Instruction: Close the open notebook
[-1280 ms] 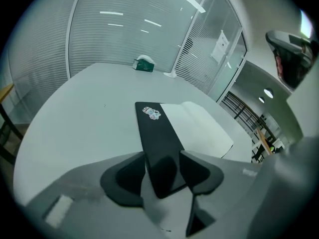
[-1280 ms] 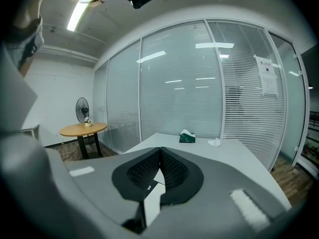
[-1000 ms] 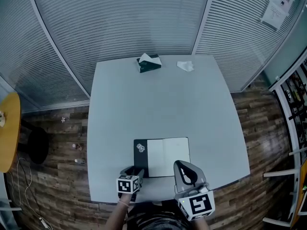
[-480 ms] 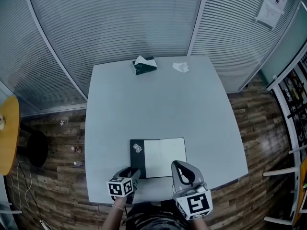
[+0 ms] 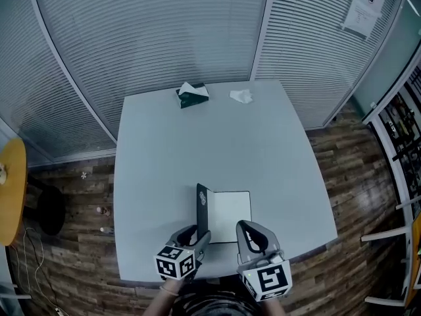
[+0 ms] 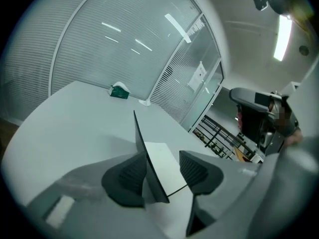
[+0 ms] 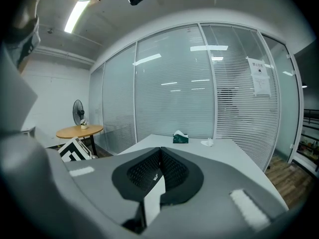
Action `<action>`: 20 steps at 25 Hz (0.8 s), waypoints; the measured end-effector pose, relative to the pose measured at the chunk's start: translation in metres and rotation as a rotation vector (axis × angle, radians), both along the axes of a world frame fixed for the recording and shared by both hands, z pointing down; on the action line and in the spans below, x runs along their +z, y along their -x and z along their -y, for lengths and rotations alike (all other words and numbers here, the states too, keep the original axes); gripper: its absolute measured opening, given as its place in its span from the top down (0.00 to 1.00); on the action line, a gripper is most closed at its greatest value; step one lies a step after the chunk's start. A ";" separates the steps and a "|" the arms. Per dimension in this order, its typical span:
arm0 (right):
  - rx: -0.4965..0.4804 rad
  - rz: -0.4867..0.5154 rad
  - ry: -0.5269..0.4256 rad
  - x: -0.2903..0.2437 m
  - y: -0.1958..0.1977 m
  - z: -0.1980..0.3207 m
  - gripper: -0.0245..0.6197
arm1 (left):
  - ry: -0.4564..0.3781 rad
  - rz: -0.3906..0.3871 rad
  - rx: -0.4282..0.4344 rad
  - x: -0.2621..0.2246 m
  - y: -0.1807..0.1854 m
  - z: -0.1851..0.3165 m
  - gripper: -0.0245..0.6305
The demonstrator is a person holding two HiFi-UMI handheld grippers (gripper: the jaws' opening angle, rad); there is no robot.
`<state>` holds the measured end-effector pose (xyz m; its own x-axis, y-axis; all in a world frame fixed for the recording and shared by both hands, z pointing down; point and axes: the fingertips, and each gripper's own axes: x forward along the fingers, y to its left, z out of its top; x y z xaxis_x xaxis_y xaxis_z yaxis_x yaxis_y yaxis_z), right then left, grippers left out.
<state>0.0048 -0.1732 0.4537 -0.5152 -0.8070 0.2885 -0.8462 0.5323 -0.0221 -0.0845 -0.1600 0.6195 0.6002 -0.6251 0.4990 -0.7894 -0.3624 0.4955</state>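
The notebook lies near the table's front edge. Its black cover (image 5: 202, 210) stands upright on the spine, beside the flat white page (image 5: 231, 214). My left gripper (image 5: 199, 237) is open at the cover's near end. In the left gripper view the cover (image 6: 142, 151) rises between the jaws of that gripper (image 6: 162, 161) and leans against the left finger (image 6: 127, 176); the page (image 6: 164, 166) lies to its right. My right gripper (image 5: 248, 232) sits at the page's near edge, and its view shows that gripper (image 7: 160, 151) shut with the tips meeting.
A green tissue box (image 5: 191, 93) and a crumpled tissue (image 5: 241, 96) lie at the far edge of the grey table (image 5: 197, 150). Slatted glass walls stand behind. A round wooden table (image 5: 10, 189) is at the left over the wooden floor.
The black cover has swung up from lying flat on the left to standing upright. My left gripper moved right along with it. The right gripper stayed put.
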 end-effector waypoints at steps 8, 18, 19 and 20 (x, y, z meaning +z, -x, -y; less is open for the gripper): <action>0.042 0.005 -0.005 -0.001 -0.027 -0.003 0.96 | 0.007 -0.127 0.180 -0.005 -0.089 0.001 0.64; 0.030 0.010 0.007 0.007 -0.043 -0.004 0.96 | -0.018 -0.115 0.117 -0.013 -0.090 0.004 0.66; 0.025 0.012 0.007 0.006 -0.043 -0.003 0.96 | -0.022 -0.108 0.111 -0.014 -0.088 0.005 0.67; 0.021 0.014 0.006 0.006 -0.043 -0.003 0.96 | -0.026 -0.100 0.106 -0.015 -0.086 0.005 0.68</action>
<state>0.0479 -0.1699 0.4599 -0.5025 -0.8158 0.2863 -0.8567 0.5145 -0.0376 0.0015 -0.1647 0.6042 0.7095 -0.5673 0.4181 -0.6932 -0.4552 0.5589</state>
